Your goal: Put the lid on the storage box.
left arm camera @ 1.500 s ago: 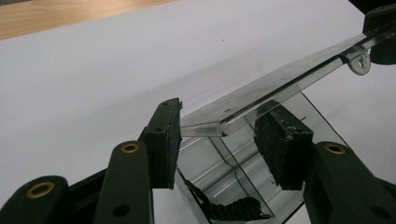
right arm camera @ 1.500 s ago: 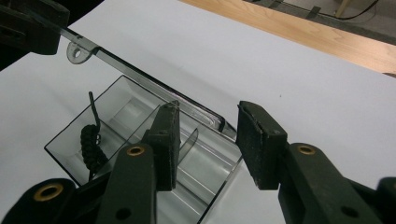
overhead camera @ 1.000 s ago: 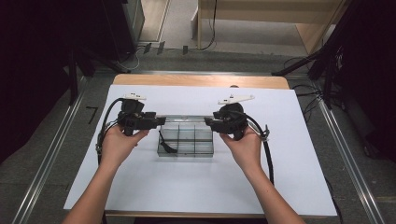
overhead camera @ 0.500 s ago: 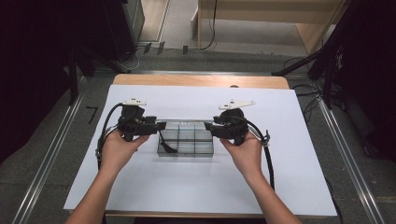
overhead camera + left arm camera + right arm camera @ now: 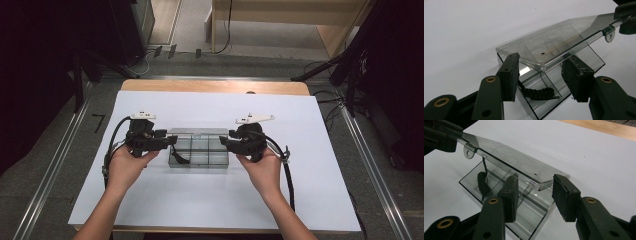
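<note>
box [image 5: 199, 150] mid-table [image 5: 320, 200] | cord [image 5: 179, 157] in box's left compartment

High view looks down from above; 2 close gripper views face the clear box [image 5: 199, 148] from opposite ends.

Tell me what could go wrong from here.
The clear lid is raised at a tilt, its ends between the fingers of the left gripper and right gripper; no firm grip is evident, so it could slip and drop. The black cord rises toward the lid and could get pinched if it closes.
</note>
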Available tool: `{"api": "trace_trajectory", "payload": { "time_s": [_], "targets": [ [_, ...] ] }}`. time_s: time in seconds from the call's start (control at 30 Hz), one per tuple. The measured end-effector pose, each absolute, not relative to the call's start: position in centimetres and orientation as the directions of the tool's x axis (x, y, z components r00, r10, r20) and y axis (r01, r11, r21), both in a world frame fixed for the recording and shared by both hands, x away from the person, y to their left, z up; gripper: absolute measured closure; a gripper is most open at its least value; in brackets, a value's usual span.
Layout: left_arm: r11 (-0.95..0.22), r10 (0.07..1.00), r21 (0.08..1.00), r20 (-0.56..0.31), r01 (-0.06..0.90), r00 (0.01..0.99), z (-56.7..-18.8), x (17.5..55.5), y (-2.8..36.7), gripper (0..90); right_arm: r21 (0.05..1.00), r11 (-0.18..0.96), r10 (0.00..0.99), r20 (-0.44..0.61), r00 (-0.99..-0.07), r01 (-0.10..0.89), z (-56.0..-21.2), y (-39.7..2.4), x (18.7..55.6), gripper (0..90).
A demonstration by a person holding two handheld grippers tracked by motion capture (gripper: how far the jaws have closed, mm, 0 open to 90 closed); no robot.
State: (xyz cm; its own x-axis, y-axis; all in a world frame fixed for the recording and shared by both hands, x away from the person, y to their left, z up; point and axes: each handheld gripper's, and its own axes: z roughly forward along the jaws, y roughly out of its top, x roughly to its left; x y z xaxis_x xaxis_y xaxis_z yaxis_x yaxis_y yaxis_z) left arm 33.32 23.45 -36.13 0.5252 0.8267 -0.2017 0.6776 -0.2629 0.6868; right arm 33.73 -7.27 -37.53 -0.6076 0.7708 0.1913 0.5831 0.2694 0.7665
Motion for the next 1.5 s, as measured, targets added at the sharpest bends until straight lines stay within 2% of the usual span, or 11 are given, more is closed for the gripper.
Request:
{"api": "trace_trajectory", "payload": {
  "time_s": [1.5],
  "targets": [
    [-0.284,0.82,0.673,-0.198,0.683,0.537,-38.8,31.2,23.7,49.8,0.728,0.287,0.758,0.224,-0.612,0.622,-40.2,-7.6,31.8,61.5]
  ]
}}
